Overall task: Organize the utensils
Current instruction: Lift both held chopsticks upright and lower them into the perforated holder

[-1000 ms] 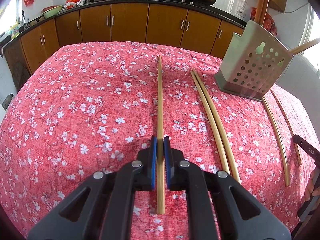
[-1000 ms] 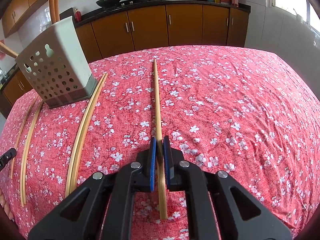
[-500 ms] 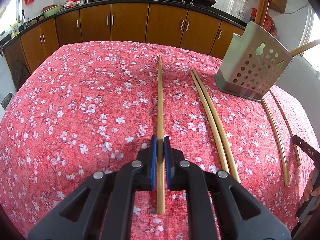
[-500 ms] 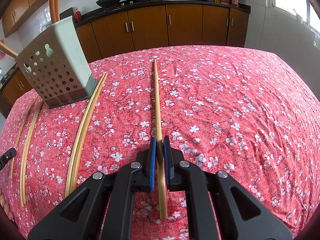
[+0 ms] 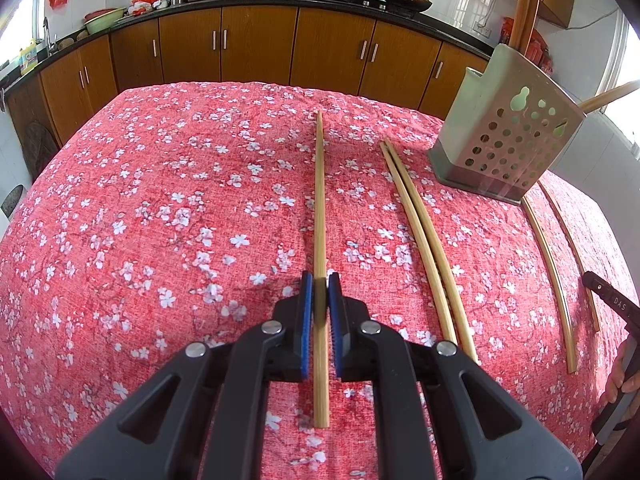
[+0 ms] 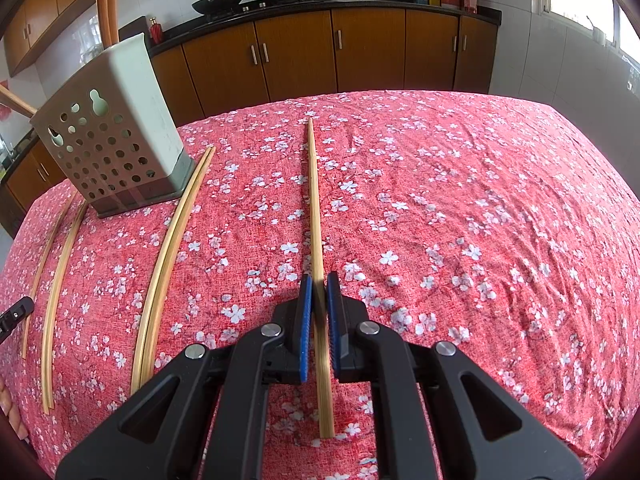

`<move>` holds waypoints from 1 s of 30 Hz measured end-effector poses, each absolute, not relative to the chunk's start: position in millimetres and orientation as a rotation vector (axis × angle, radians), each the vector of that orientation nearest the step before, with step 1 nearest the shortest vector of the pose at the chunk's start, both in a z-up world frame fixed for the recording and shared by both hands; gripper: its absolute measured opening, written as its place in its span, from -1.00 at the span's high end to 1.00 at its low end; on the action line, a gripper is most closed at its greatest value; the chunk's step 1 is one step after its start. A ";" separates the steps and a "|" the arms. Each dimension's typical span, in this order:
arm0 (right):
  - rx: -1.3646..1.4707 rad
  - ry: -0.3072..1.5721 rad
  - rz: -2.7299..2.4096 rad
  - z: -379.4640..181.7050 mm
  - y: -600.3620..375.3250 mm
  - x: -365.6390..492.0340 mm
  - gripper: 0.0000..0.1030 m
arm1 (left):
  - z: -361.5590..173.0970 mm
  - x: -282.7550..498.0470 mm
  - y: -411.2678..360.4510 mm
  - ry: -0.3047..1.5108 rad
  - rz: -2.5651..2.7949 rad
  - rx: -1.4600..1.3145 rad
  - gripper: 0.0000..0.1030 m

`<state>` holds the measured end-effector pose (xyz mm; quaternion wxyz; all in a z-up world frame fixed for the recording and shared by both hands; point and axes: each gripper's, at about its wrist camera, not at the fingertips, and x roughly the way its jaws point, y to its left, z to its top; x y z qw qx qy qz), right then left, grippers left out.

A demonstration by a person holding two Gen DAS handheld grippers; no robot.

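In the left wrist view my left gripper (image 5: 320,280) is shut on a long bamboo chopstick (image 5: 319,200), which runs straight ahead over the red flowered tablecloth (image 5: 160,220). My right gripper (image 6: 319,280) is likewise shut on another bamboo chopstick (image 6: 314,200) in the right wrist view. A grey perforated utensil holder (image 5: 508,140) (image 6: 108,136) stands between the two, with chopsticks (image 5: 528,0) upright in it. A pair of chopsticks (image 5: 420,224) lies beside my left gripper's stick, and another pair (image 6: 172,240) lies to the left of my right one.
Two more loose chopsticks (image 5: 548,252) (image 6: 60,264) lie past the holder in each view. A hand (image 5: 624,376) on a black gripper body shows at the left view's right edge. Brown kitchen cabinets (image 5: 260,48) line the far side, with woks on the counter.
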<state>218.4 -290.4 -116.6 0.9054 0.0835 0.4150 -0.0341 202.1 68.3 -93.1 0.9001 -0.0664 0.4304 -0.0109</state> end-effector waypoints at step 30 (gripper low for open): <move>0.146 0.539 -0.062 -21.1 -292.5 162.7 0.86 | -8.7 163.5 61.3 0.659 -0.036 -0.094 0.85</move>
